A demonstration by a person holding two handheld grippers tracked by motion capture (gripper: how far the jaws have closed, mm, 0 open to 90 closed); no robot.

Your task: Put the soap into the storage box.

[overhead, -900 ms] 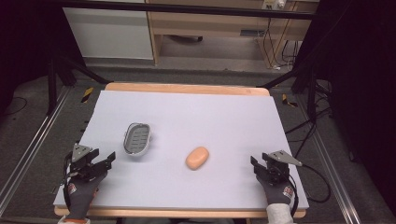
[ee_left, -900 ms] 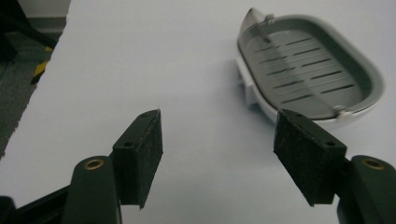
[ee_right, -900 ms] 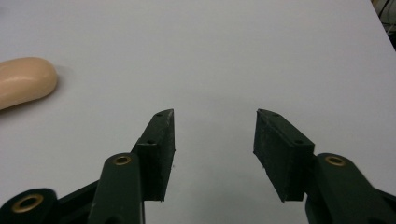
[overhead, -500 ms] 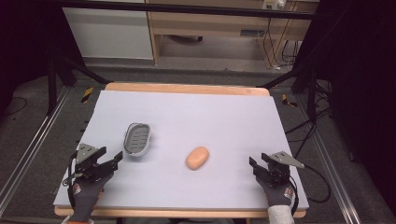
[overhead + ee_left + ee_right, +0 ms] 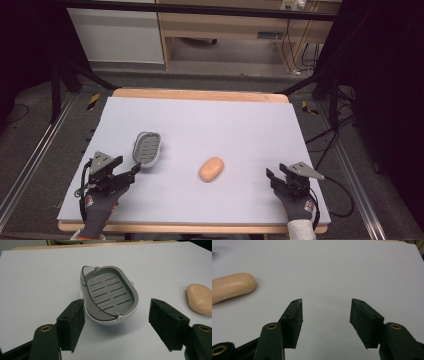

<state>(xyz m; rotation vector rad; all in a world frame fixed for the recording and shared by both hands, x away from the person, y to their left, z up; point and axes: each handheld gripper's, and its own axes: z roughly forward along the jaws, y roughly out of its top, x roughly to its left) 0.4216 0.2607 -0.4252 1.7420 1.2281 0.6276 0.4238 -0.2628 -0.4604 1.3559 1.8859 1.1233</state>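
A grey slotted soap dish (image 5: pixel 147 148) lies on the white table top, left of centre. A peach bar of soap (image 5: pixel 211 169) rests on the table to its right, apart from it. My left gripper (image 5: pixel 134 170) stands open at the dish's near end. In the left gripper view the dish (image 5: pixel 110 295) has its near end between the two pads, the left pad close by its rim, and the soap (image 5: pixel 200 298) shows at the right edge. My right gripper (image 5: pixel 272 177) is open and empty near the front right. The soap (image 5: pixel 230 287) lies far to the left in the right gripper view.
The white board (image 5: pixel 225 120) sits on a wooden table whose rim shows at the back and front. Dark floor, metal rails and cables surround it. A wooden shelf unit (image 5: pixel 225 30) stands behind.
My left gripper has moved forward and to the right, up to the soap dish's near end. The right gripper, the dish and the soap have stayed in place.
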